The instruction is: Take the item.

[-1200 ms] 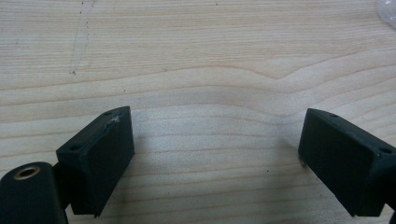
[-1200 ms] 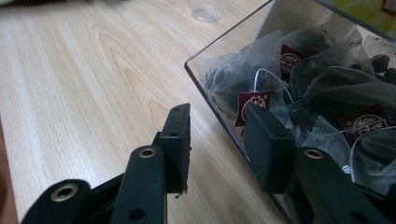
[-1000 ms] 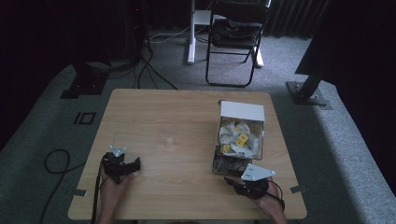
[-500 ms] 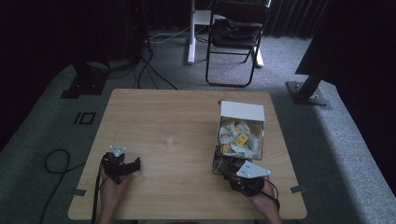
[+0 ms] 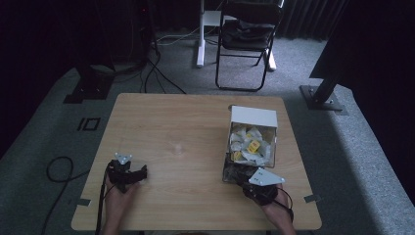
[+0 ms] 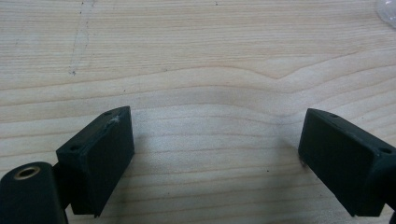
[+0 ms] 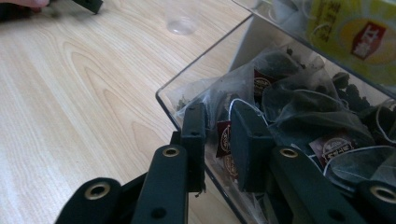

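At the left, the left gripper (image 5: 128,174) rests low over the bare wooden table (image 5: 186,127) near its front edge, held by the person's left hand (image 5: 117,200). In the left gripper view its two black pads (image 6: 100,156) stand wide apart with nothing but wood grain between them, so it is released and idle.

To the right, a clear plastic box (image 5: 250,147) of tea bags stands on the table with its white lid raised at the far side. The right gripper (image 7: 219,140) is at the box's near wall. In the right gripper view one jaw sits outside the clear wall and the other inside, with a narrow gap between the pads. A dark pyramid tea bag (image 7: 289,107) with a red tag lies just past the inner pad, and yellow sachets (image 7: 355,37) lie farther in. The jaws look nearly closed, perhaps pinching the wall or a bag's edge, but the view is too cluttered to be sure.

My judgement is that the step in hand is picking a tea bag from the box. Next, the right gripper would need both pads inside the wall, around one bag or its tag, before closing and lifting.
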{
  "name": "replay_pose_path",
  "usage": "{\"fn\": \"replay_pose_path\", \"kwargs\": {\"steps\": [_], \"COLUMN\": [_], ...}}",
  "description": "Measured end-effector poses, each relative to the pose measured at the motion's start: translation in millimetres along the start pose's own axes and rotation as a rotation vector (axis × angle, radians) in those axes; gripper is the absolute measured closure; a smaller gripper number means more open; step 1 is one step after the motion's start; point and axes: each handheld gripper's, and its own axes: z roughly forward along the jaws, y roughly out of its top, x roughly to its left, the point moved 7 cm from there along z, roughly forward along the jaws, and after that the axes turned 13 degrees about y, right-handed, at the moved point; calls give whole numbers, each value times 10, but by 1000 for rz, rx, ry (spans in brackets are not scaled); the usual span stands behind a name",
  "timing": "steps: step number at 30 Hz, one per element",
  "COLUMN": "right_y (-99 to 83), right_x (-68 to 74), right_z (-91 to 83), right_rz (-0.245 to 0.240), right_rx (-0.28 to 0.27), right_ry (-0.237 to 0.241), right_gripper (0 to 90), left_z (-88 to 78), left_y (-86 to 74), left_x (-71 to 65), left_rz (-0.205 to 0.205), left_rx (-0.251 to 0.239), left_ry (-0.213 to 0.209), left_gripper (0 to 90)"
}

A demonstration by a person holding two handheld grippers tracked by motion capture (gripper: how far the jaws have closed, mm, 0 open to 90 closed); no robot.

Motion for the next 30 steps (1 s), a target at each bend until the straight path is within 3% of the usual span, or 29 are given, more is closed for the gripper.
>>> {"fn": "replay_pose_path", "kwargs": {"steps": [7,19,22,26,30], "right_y": [24,33,44,59,91], "right_x": [-15,4,12,2,11], "right_z": [-18,-34,-23,-16,-12], "right_rz": [0,-2,-3,2,17], "right_rx": [-5,-15,-23,-29,-62], "right_ry": [-29,-5,1,-9,13], "right_gripper": [824,826,722,714,736], "left_z": [0,0,0,0,0], "left_y": [0,-1,0,0,0], "left_x": [0,1,0,0,0], "left_rz": [0,1,0,0,0], "left_rx": [0,0,0,0,0], "left_ry": [0,0,0,0,0], "left_gripper": [111,111,111,111,111]}}
